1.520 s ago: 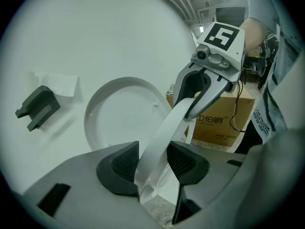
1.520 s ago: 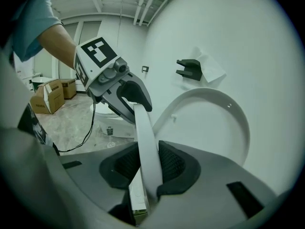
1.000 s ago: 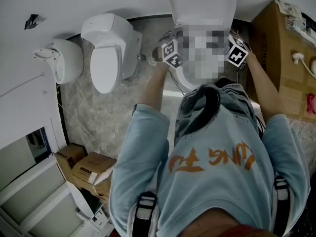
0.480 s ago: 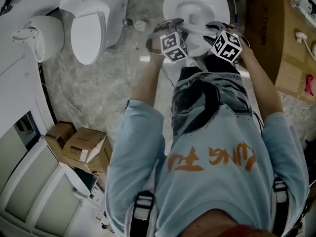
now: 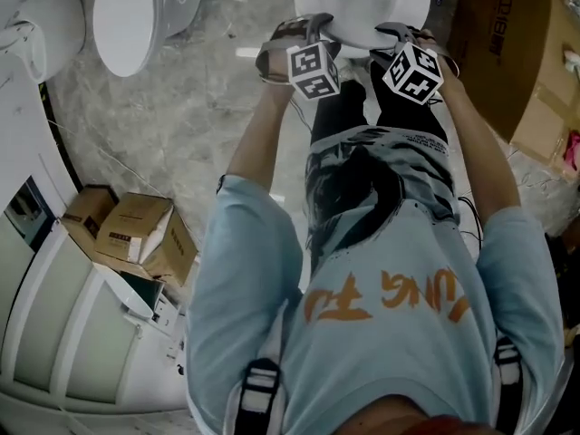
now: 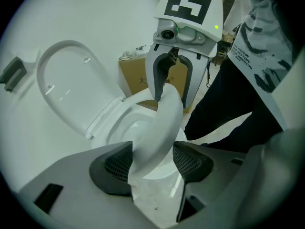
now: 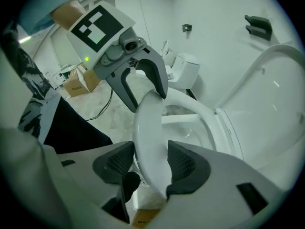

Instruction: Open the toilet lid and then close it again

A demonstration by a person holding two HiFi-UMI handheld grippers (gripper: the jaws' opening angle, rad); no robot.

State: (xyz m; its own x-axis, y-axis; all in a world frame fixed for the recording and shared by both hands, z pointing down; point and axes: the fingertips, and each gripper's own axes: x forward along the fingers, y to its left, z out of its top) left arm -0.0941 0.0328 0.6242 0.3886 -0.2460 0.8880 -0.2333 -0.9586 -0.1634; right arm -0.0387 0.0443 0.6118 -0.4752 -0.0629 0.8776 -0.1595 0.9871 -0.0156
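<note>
glossy white curved seat ring [image 6: 161, 123], oval lid [image 6: 66, 87]

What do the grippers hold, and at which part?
The toilet seat, at its front rim, lies between the jaws of left gripper and right gripper, which have just been opening; neither clamps it.

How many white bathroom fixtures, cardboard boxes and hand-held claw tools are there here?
White fixtures: 3 (toilet, second toilet, rounded fixture)
Cardboard boxes: 3 (small boxes, large box)
Grippers: 2 (left gripper, right gripper; jaws just opening, toilet seat between each)
Total: 8
</note>
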